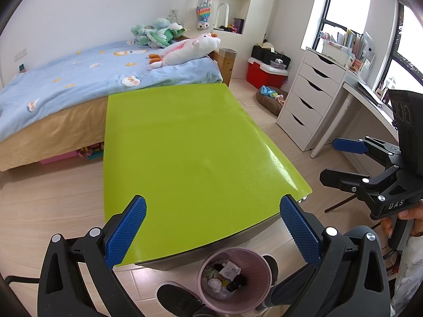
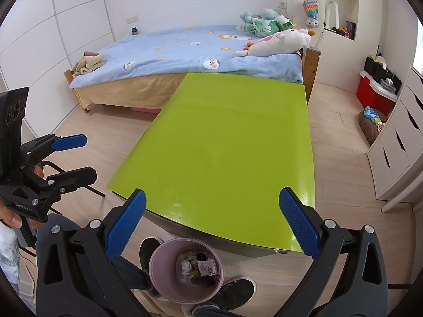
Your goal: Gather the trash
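Your view takes in a bedroom with a pale wood floor [image 2: 84,142]. The bed [image 2: 185,50] lies along the far wall under a blue duvet, with a heap of soft toys [image 2: 277,39] at its head end. A white chest of drawers [image 1: 309,100] stands off to your right by the window, and a red storage box [image 1: 264,72] sits in the corner beyond it.

In front of you is the desk [image 1: 185,153], its lime-green top bare and glossy, its far edge just beside the bed.

You hold the left gripper [image 1: 212,227] above the near edge of the desk, its jaws released and spread wide with nothing between the blue pads. The right gripper [image 2: 211,224] hangs over the same edge in the same way, jaws released and holding nothing. From the left camera you also see the right gripper off to the side, clear of the desk, with your fingers [image 1: 404,215] wrapped round its handle.

The pink trash bin [image 2: 186,269] stands on the floor at the near side of the desk, between your dark shoes [image 2: 235,293], just below both grippers. The trash [image 1: 224,277] lies inside it: crumpled pale tissues, a small white printed carton [image 2: 207,266] and some darker scraps you cannot make out.
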The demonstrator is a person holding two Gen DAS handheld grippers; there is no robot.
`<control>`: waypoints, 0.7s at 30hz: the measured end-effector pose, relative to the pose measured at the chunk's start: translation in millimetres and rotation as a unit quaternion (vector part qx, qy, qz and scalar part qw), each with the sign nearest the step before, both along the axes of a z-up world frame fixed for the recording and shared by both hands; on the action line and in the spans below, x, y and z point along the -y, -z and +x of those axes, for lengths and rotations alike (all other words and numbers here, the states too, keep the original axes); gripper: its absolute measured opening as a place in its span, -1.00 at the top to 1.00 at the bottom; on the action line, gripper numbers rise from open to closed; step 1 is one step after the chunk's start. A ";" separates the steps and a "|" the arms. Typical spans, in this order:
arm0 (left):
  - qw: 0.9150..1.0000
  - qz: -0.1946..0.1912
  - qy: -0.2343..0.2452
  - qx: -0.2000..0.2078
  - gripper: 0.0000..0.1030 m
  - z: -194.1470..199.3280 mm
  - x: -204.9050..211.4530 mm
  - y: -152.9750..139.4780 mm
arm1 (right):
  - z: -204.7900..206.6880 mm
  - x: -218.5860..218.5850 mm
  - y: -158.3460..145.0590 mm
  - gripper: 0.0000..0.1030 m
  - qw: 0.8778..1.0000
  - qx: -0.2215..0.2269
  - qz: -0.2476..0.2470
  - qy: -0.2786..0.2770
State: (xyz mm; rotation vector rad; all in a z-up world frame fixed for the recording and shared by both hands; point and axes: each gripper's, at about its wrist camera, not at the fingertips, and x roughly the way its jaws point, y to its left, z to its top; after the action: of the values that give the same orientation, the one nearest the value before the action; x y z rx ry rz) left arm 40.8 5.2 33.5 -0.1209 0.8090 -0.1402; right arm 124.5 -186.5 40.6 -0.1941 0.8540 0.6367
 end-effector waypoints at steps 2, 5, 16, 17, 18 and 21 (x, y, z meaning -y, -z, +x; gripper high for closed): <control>1.000 -0.001 0.000 0.000 -0.88 0.2 -0.1 -0.4 | -0.5 0.8 0.4 -0.92 1.000 0.000 0.001 0.000; 1.000 0.000 0.000 -0.002 -0.88 -0.1 -0.5 4.1 | 0.4 -0.4 -0.4 -0.92 1.000 0.000 0.000 0.000; 1.000 0.003 0.001 0.000 -0.88 -2.5 -2.4 4.5 | -0.3 1.1 1.2 -0.92 1.000 0.001 0.001 -0.001; 1.000 0.004 0.002 0.000 -0.88 -2.6 -2.2 4.5 | -0.2 1.0 1.1 -0.92 1.000 0.000 0.001 0.000; 1.000 0.008 0.002 0.000 -0.88 -3.3 -1.8 4.9 | -0.9 2.2 2.1 -0.92 1.000 0.000 0.001 -0.001; 1.000 0.010 0.000 -0.002 -0.88 -1.6 -1.8 4.9 | -0.2 1.0 1.0 -0.92 1.000 0.000 0.000 0.000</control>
State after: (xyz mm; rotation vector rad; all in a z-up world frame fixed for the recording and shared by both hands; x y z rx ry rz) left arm 39.2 7.0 28.7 -0.1019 0.8137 -0.1326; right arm 124.2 -187.4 39.7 -0.1938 0.8536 0.6375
